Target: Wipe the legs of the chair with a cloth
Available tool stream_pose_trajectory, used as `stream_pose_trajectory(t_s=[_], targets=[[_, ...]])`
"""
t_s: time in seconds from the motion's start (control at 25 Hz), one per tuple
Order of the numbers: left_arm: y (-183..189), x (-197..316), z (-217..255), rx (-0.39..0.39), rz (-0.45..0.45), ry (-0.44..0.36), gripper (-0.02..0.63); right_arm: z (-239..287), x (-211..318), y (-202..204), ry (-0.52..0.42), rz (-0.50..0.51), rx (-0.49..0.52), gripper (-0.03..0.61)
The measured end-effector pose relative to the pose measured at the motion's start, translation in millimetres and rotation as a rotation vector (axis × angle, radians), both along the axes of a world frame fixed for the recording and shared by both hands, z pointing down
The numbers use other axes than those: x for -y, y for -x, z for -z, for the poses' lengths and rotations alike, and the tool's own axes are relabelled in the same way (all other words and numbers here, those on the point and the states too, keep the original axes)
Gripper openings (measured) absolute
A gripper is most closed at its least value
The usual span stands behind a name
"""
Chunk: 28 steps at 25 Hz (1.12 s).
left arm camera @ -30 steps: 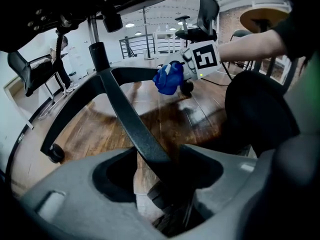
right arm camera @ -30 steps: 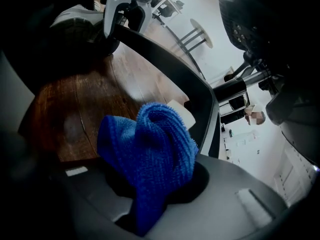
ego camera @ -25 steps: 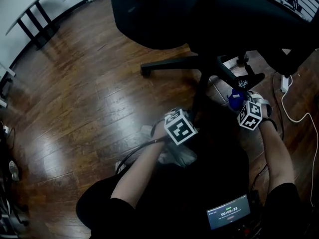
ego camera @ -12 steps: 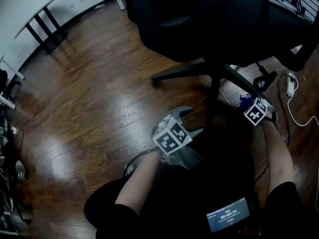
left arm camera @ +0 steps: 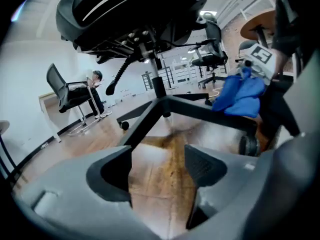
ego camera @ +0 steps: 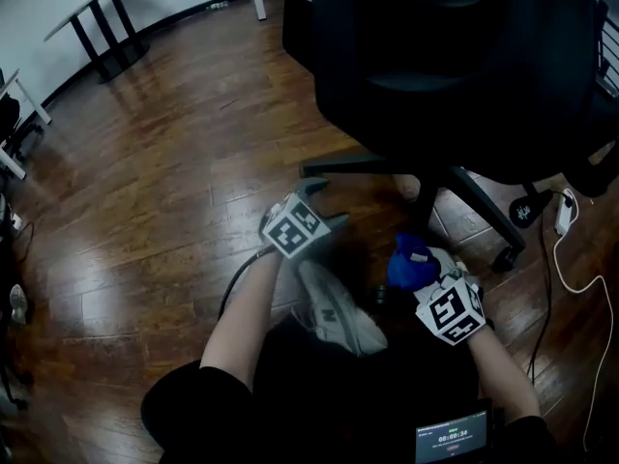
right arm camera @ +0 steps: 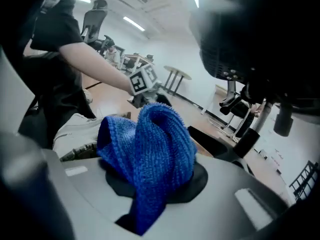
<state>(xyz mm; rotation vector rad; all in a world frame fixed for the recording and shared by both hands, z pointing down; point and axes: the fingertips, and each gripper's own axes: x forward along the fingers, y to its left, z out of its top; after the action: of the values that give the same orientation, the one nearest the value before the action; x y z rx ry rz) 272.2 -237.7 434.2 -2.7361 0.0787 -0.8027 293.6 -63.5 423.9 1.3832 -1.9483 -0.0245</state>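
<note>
A bunched, blue knitted cloth (right arm camera: 150, 139) is clamped in the right gripper (right arm camera: 156, 181). The left gripper (left arm camera: 157, 166), jaws apart and empty, faces the black chair legs (left arm camera: 145, 125).

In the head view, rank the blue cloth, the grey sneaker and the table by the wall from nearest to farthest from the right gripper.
1. The blue cloth, clamped in the right gripper itself.
2. The grey sneaker, just to its left.
3. The table, far off at upper left.
</note>
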Motion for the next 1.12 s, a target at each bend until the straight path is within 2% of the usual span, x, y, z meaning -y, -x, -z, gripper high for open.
stream_pose_trajectory(t_s=[0.12, 0.24, 0.36, 0.44, 0.48, 0.52, 0.56, 0.6, 0.68, 0.76, 0.84, 1.0, 1.12], targets=[[-13, 47, -9, 0.013, 0.029, -0.067, 0.331, -20, 0, 11, 0.043, -0.008, -0.016, 0.074], [-25, 92, -20, 0.051, 0.047, -0.115, 0.333, -22, 2, 15, 0.014, -0.011, -0.008, 0.074], [-47, 113, -42, 0.146, 0.007, -0.145, 0.333, -22, 4, 18, -0.001, -0.006, -0.054, 0.075], [-55, 119, -58, 0.248, -0.007, -0.210, 0.333, -21, 6, 19, 0.006, -0.010, -0.062, 0.075], [-55, 122, -63, 0.298, -0.005, -0.271, 0.321, -20, 7, 19, 0.010, -0.014, -0.067, 0.075], [-53, 124, -65, 0.335, -0.001, -0.330, 0.227, -21, 9, 18, 0.012, -0.021, -0.081, 0.076], [-51, 124, -67, 0.361, 0.001, -0.367, 0.196, -22, 9, 15, 0.013, -0.030, -0.102, 0.077], [-48, 122, -68, 0.382, -0.002, -0.378, 0.195, -24, 10, 10, 0.014, -0.042, -0.125, 0.077], [-39, 113, -70, 0.421, -0.019, -0.368, 0.183, -27, 12, 0, 0.014, -0.068, -0.151, 0.078], [-29, 99, -72, 0.432, -0.027, -0.360, 0.170, -27, 7, -12, 0.018, -0.084, -0.129, 0.078], [-17, 84, -73, 0.417, -0.007, -0.347, 0.166, -26, -1, -22, 0.016, -0.064, -0.057, 0.080], [10, 62, -72, 0.406, 0.046, -0.288, 0.163, -17, -14, -28, -0.023, 0.032, 0.153, 0.080], [37, 43, -76, 0.374, 0.087, -0.174, 0.155, -18, -22, -22, 0.012, 0.094, 0.188, 0.080]])
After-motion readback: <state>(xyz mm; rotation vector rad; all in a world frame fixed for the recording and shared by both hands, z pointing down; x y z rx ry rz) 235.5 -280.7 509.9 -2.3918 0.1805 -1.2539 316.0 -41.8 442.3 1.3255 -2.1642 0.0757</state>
